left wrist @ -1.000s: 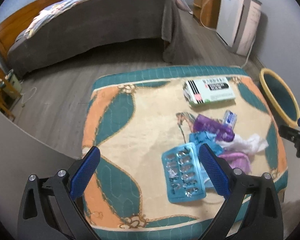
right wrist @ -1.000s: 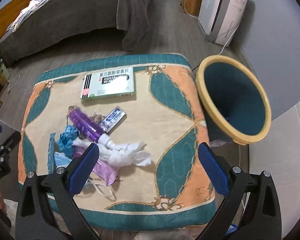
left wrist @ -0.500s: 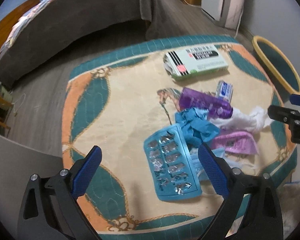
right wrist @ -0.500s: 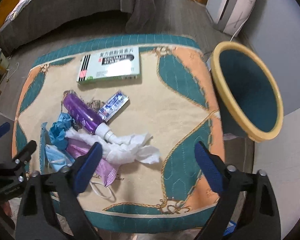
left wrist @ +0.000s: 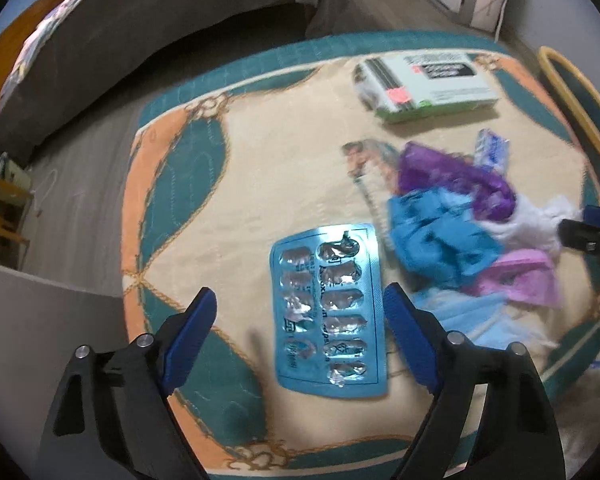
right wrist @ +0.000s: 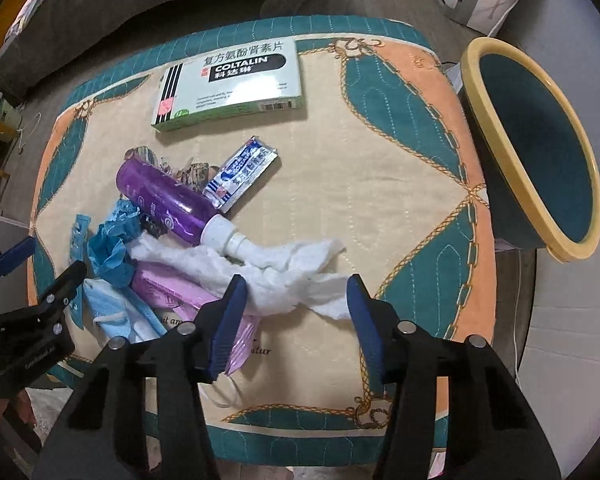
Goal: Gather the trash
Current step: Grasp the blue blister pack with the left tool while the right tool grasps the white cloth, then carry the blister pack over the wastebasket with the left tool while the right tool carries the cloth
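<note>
White-green medicine box: "COLTALIN", Chinese "复方氨酚肾素片", "科达琳"; other print illegible

A quilted cover of cream, orange and teal with gold rope patterning carries a purple bottle, white tissue, a shiny blue blister pack, a white-and-green striped box, and a teal, yellow-rimmed bin stands by.
</note>
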Available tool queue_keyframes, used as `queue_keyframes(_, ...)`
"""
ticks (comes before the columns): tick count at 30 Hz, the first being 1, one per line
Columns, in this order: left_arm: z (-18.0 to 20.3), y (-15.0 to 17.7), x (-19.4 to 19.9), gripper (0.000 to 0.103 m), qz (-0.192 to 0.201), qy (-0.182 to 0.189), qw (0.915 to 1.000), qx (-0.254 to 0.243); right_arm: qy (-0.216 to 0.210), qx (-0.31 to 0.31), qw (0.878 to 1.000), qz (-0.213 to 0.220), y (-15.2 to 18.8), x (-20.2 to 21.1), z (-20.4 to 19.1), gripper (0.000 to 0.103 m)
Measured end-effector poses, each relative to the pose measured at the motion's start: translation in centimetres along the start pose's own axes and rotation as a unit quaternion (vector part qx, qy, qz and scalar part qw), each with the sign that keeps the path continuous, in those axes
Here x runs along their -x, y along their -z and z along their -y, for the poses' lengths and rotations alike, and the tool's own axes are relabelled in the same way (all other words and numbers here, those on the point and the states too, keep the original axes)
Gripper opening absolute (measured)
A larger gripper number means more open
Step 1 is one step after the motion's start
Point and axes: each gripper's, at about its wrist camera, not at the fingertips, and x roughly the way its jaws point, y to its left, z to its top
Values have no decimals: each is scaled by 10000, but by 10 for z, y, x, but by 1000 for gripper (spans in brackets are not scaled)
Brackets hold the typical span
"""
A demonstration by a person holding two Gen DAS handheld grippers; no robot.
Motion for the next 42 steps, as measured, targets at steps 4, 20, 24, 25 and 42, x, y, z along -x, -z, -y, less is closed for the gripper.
queue_keyframes(4,-13,0,-16,86,-280,-48,9994,189,121,-42,9999,-10,-1,-2,1,42)
queue_keyframes(20,-29,-4,-35,69,-372,468,9975,382,-226,-202,9995,-15,-10,-8,14,20)
queue_keyframes(24,-24,-8,-18,69,-54,479,9980,411,-272,-265,9992,106,-13,-1,20,13)
queue_keyframes(25,-24,-9,-14,69,46,466,9979,437,-263,-291,9991,133,-13,1,21,12)
queue_keyframes(42,-11,-23,26,69,701,665,9944,424,-208,-501,9985,-25,-11,-6,22,46)
